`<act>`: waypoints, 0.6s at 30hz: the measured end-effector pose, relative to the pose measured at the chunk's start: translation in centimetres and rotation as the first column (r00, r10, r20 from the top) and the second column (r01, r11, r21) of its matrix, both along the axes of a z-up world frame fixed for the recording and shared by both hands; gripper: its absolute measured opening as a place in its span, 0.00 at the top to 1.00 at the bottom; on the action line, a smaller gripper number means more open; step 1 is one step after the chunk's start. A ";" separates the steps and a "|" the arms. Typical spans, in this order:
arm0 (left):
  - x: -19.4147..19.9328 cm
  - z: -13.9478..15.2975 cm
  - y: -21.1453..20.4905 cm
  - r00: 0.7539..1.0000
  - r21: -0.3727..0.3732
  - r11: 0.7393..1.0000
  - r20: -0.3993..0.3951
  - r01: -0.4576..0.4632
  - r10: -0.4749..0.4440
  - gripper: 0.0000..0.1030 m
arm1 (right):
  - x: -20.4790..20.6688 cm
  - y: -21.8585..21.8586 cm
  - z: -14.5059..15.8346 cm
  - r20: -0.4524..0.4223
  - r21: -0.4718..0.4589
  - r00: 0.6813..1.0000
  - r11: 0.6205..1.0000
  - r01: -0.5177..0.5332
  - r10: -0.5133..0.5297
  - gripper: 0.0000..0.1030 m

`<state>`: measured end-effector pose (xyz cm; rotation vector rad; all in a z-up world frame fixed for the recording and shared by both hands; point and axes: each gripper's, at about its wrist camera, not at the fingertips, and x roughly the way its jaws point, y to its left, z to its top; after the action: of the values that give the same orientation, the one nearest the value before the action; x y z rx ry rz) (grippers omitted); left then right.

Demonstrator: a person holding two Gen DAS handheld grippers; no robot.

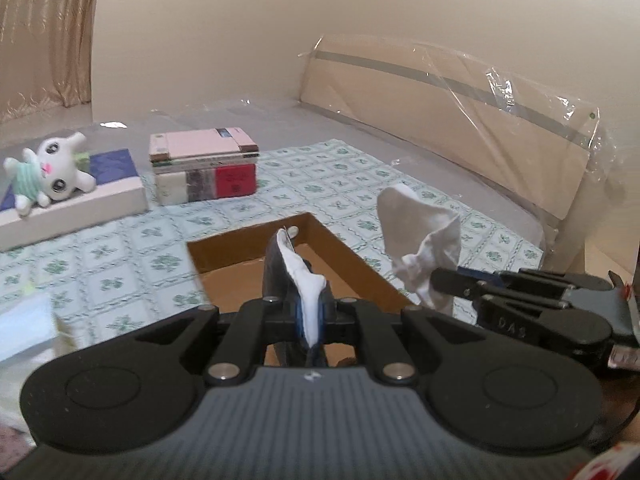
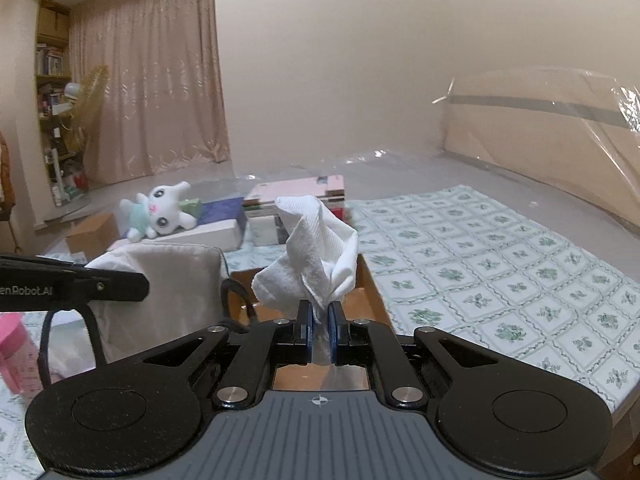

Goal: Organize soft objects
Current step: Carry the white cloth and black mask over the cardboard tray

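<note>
My left gripper [image 1: 309, 312] is shut on a white cloth item with a dark side [image 1: 298, 268], held over an open cardboard box [image 1: 340, 256]. My right gripper [image 2: 320, 320] is shut on a crumpled white cloth [image 2: 316, 256], also above the box [image 2: 368, 288]; this gripper and its cloth [image 1: 420, 240] show at the right of the left wrist view. The left gripper's finger [image 2: 80, 286] and its pale cloth [image 2: 176, 280] show at the left of the right wrist view. A white plush toy [image 1: 48, 172] lies on a blue-topped box [image 1: 112, 184] at the far left.
A stack of books and boxes [image 1: 204, 168] stands behind the cardboard box on a green-patterned sheet [image 1: 400, 184]. A plastic-wrapped headboard [image 1: 460, 112] runs along the right. A pink container [image 2: 16, 356] sits at the left. Curtains [image 2: 148, 92] and shelves [image 2: 52, 80] lie beyond.
</note>
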<state>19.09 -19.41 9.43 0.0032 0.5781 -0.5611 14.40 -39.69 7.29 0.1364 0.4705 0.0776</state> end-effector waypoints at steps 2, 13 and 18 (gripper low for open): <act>0.8 -0.9 -1.0 1.000 -0.009 1.000 0.004 -0.001 0.001 0.94 | 0.7 -0.4 -0.6 -0.014 0.003 1.000 1.000 0.006 -0.006 0.92; 3.7 -6.3 -1.6 0.998 0.069 0.996 -0.035 -0.057 0.060 0.65 | 3.1 -1.1 -4.5 -0.099 0.020 0.995 1.000 0.011 -0.009 0.92; 2.8 -6.4 0.9 0.994 0.073 0.993 -0.042 -0.095 0.098 0.65 | 3.9 -0.3 -5.0 -0.108 0.037 0.994 0.999 -0.008 0.012 0.92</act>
<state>21.91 -18.53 3.05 0.0300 0.6387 -0.4471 18.29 -40.03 2.33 0.1743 0.5783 0.0892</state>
